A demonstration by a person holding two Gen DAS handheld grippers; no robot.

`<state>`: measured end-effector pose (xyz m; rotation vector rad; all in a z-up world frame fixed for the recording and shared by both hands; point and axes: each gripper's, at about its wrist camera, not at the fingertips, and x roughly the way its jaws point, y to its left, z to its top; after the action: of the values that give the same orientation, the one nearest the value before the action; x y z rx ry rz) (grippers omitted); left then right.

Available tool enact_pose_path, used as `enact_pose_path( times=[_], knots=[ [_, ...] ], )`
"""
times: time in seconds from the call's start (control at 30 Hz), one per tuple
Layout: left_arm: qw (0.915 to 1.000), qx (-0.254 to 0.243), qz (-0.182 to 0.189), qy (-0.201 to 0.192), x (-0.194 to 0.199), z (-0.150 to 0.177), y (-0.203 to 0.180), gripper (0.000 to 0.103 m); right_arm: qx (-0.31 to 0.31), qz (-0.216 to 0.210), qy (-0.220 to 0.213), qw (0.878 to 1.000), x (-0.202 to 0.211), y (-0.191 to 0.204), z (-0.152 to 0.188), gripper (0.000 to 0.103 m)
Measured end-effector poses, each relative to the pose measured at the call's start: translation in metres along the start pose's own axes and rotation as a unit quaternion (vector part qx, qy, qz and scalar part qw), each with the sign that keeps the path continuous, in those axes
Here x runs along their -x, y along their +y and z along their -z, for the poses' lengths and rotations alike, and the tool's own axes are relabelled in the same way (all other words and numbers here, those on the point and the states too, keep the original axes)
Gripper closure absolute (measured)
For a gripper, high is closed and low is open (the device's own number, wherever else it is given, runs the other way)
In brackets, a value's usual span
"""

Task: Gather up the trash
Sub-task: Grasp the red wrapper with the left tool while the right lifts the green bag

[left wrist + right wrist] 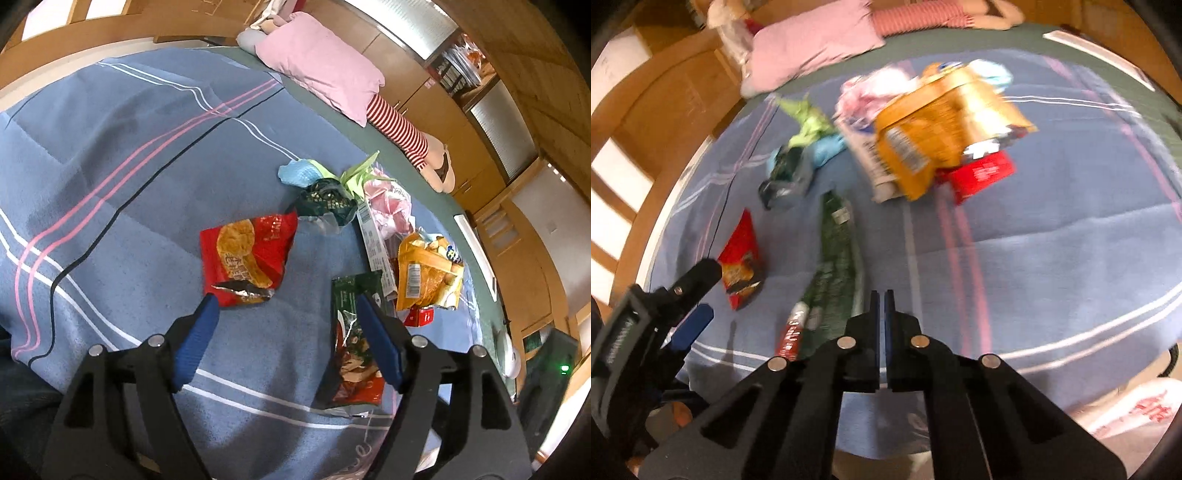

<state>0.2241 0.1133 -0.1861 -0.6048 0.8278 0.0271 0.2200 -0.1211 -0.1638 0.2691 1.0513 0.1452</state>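
Note:
Trash lies scattered on a blue striped blanket (129, 184). A red snack bag (251, 254) sits just beyond my left gripper (286, 301), which is open with nothing between its blue pads. Its right finger hovers over a long green wrapper (354, 339). Further off are an orange bag (424, 273), a small red box (419, 317), a dark green crumpled bag (327, 201) and a pink wrapper (391, 199). In the blurred right wrist view, my right gripper (882, 295) is shut and empty, just right of the green wrapper (833, 273). The left gripper (709, 291) shows near the red bag (742, 258).
A pink pillow (321, 62) and a doll with red-striped legs (399, 129) lie at the bed's far edge. A white plastic bag (1134, 410) sits off the near right corner of the bed. Wooden cabinets surround the bed.

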Motion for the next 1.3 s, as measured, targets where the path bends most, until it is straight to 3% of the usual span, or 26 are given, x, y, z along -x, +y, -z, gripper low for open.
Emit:
enact_pose_path(
  times=[0.37,0.57,0.63,0.67,0.7,0.73,0.93,0.97,1.0,1.1,1.3],
  knots=[
    [0.9996,-0.018,-0.017,-0.009,0.003,0.003,-0.003,0.025,-0.038,0.003,-0.02,0.999,0.022,-0.031,0.001,0.1],
    [0.9973,-0.014,-0.048,-0.054,0.017,-0.001,0.001,0.025,-0.032,-0.032,-0.001,0.999,0.014,-0.016,0.0,0.097],
    [0.9957,-0.021,-0.058,-0.069,0.021,-0.002,-0.001,0.022,-0.025,-0.036,0.007,0.999,0.006,-0.006,-0.003,0.072],
    [0.9953,-0.022,-0.06,-0.073,0.022,-0.002,0.0,0.021,-0.018,-0.032,0.012,0.999,0.001,0.001,-0.005,0.041],
    [0.995,-0.023,-0.062,-0.075,0.023,-0.003,0.0,0.02,-0.015,-0.027,0.012,0.999,-0.004,0.005,-0.007,0.023],
    [0.9945,-0.024,-0.066,-0.078,0.024,-0.003,0.001,0.02,-0.013,-0.02,0.007,1.0,-0.01,0.01,-0.008,0.022],
    [0.9946,-0.008,-0.072,-0.074,0.025,-0.006,0.006,0.018,0.009,-0.007,0.038,0.999,-0.041,0.033,-0.009,0.027],
    [0.9948,-0.006,-0.071,-0.073,0.025,-0.006,0.007,0.018,0.022,0.001,0.037,0.999,-0.042,0.037,-0.008,0.041],
    [0.9948,-0.006,-0.071,-0.072,0.025,-0.006,0.007,0.018,0.031,0.002,0.039,0.999,-0.044,0.04,-0.007,0.062],
    [0.9948,-0.006,-0.073,-0.071,0.025,-0.006,0.007,0.018,0.04,-0.007,0.041,0.998,-0.043,0.043,-0.004,0.086],
    [0.9962,0.017,-0.063,-0.058,0.022,-0.008,0.016,0.018,0.032,0.015,-0.006,0.999,-0.009,0.026,-0.007,0.089]
  ],
)
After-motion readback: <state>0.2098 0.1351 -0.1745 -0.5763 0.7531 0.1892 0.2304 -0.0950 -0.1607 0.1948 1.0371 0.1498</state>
